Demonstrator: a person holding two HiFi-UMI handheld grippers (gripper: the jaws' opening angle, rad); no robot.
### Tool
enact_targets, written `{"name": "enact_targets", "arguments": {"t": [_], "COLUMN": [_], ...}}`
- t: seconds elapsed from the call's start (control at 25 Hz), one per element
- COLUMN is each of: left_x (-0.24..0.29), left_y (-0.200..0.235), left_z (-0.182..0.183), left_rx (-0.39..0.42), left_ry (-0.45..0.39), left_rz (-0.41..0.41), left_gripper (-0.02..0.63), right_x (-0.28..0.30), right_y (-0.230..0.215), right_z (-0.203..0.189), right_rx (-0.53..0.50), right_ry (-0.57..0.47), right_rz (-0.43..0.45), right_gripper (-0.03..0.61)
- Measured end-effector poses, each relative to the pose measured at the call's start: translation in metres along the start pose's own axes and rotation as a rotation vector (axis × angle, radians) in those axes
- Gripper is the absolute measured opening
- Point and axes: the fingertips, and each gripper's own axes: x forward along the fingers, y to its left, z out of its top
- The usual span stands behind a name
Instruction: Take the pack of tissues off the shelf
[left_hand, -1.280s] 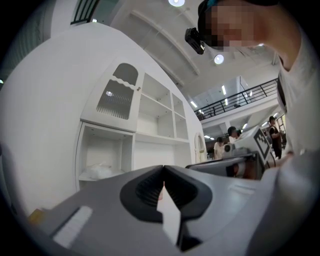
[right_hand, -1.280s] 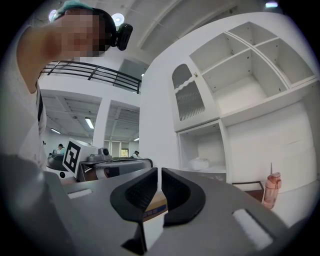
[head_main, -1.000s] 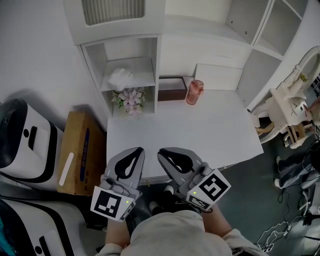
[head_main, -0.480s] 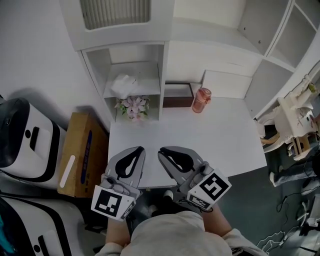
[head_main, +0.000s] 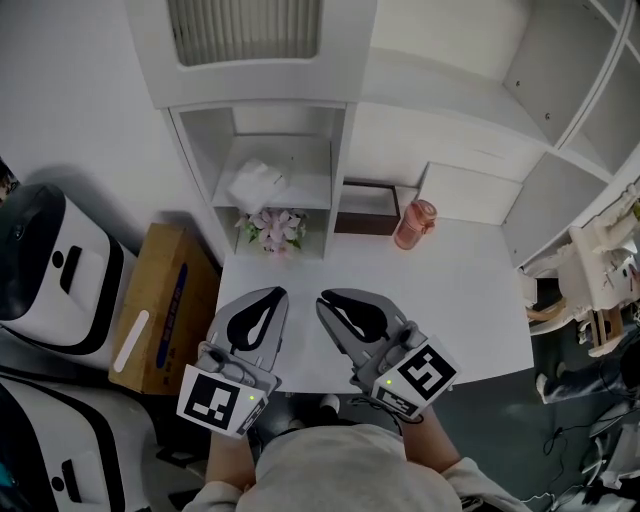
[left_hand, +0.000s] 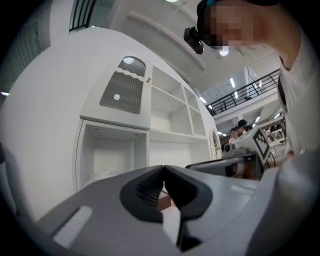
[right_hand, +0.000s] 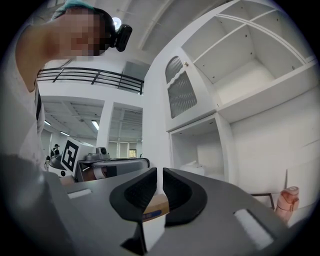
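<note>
left gripper (head_main: 274, 293): it hovers over the near edge of the desk (head_main: 440, 300), fingers pressed together and empty. Reaching in like that, we judge, would only shove the pack deeper.
right gripper (head_main: 330, 298): just beside the left one, its fingers show a narrow slit with nothing in it. We think that is too tight for a soft pack.
flowers (head_main: 274, 228): they sit at the desk's far left corner, directly under the target, so a low approach could knock them over.
pack of tissues (head_main: 257, 185): it lies on the board above the flowers, towards its left side. It looks limp, so a shallow pinch may slip.
shelf (head_main: 308, 183): the opening is narrow, and both grippers entering together could jam against its walls.
</note>
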Motion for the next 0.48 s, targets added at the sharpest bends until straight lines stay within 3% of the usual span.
{"name": "enact_targets", "arguments": {"t": [0.48], "left_x": [0.004], "left_y": [0.019], "left_z": [-0.009], "left_rx": [0.018], "left_ry": [0.033], "left_rz": [0.091], "left_gripper": [0.002], "right_x": [0.021], "right_y": [-0.013], "right_z": [-0.011], "right_rx": [0.031], "right_ry": [-0.002], "right_rz": [0.078], "right_gripper": [0.041]}}
